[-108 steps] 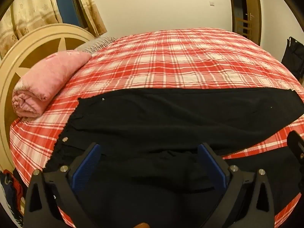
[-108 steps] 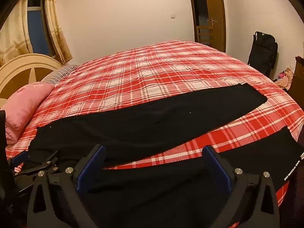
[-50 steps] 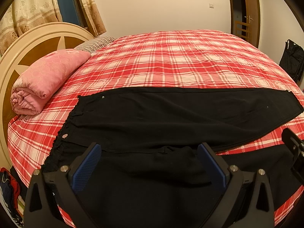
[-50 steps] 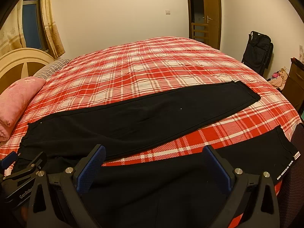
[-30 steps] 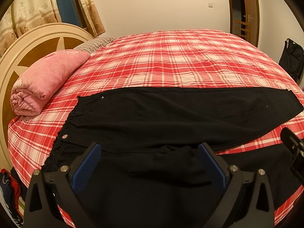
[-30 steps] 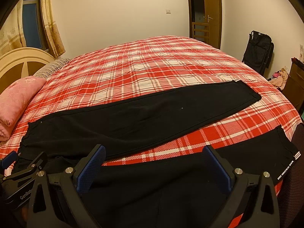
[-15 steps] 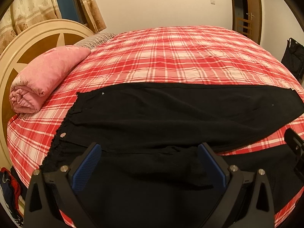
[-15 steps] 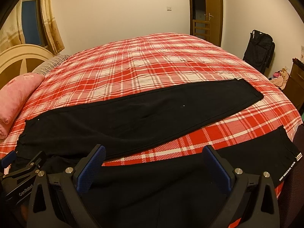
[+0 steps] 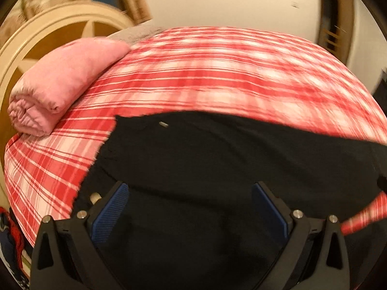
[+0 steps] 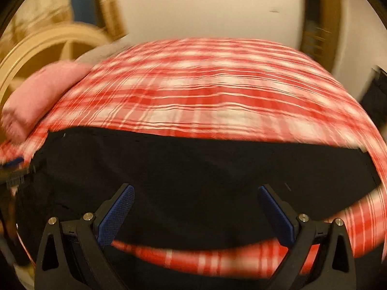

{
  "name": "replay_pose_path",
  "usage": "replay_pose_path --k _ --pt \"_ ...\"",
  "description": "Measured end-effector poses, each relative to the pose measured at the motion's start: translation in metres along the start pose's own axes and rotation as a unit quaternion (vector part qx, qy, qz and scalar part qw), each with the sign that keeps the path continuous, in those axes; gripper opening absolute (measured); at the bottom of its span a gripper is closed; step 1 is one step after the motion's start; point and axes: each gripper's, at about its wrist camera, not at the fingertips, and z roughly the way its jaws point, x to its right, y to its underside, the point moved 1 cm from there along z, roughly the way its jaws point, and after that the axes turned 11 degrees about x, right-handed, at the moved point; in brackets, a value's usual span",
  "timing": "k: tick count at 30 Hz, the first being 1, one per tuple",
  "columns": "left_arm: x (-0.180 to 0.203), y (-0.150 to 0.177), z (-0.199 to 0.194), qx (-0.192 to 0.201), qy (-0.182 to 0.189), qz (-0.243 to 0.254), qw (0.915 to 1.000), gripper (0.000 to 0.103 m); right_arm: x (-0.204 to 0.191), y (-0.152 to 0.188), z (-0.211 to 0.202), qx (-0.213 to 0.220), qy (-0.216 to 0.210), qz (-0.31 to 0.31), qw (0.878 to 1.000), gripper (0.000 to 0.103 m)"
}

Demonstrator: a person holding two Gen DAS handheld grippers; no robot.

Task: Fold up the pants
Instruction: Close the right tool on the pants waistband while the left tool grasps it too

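Both cameras have dropped lower and pushed in toward the bed since half a second ago, and everything's gone streaky with motion blur, so treat the details loosely. Far left there's a rolled pink blanket (image 9: 60, 82) sitting on the red plaid bedspread (image 9: 217, 72) up by the cream headboard (image 9: 48, 29). The black pants (image 9: 217, 159) are spread flat across the near side of the bed, waistband toward the blanket end, one leg running off to the right and the other nearer the edge. Left tool (image 9: 189, 207) is hanging over the waist and seat area, jaws spread wide with nothing in them. Over on the right, the right tool (image 10: 196, 210) is just as wide open and empty, sitting above the leg fabric with a strip of plaid showing under it. My guess is both are going in for a grab to fold one leg over the other. Main risk: at this speed a pinch could catch the bedspread along with the pants, or only snag one layer, and then the fold drags crooked.
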Motion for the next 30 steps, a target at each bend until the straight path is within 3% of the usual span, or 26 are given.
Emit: replay_pose_path --k 2,8,10,17,20,24,25,30 --pt "-0.013 -0.011 0.018 -0.009 -0.003 -0.023 0.9997 0.103 0.002 -0.009 0.028 -0.021 -0.01 -0.009 1.0 0.101" --pt "-0.031 -0.017 0.073 -0.06 -0.005 -0.073 0.9956 0.103 0.013 -0.025 0.102 -0.085 -0.061 0.003 0.995 0.087" --pt "-0.031 -0.015 0.087 -0.078 -0.007 -0.078 0.9939 0.103 0.005 -0.025 0.115 -0.095 -0.072 -0.029 0.992 0.087" --pt "-0.022 -0.013 0.111 -0.075 -0.031 -0.051 0.9954 0.103 -0.019 -0.015 0.135 -0.081 -0.081 -0.164 0.98 0.087" --pt "-0.025 -0.009 0.114 -0.066 -0.022 -0.058 0.9959 0.103 -0.019 -0.014 0.133 -0.084 -0.113 -0.174 0.975 0.067" --pt "-0.032 -0.01 0.113 -0.065 -0.004 -0.079 0.9948 0.103 -0.027 -0.016 0.125 -0.089 -0.13 -0.193 0.968 0.009" --pt "-0.034 -0.011 0.11 -0.064 0.002 -0.084 0.9944 0.103 -0.029 -0.015 0.121 -0.088 -0.122 -0.204 0.967 0.002" --pt "-0.055 -0.021 0.092 -0.063 0.03 -0.13 0.9891 0.103 -0.026 -0.008 0.084 -0.048 -0.146 -0.193 0.969 0.002"
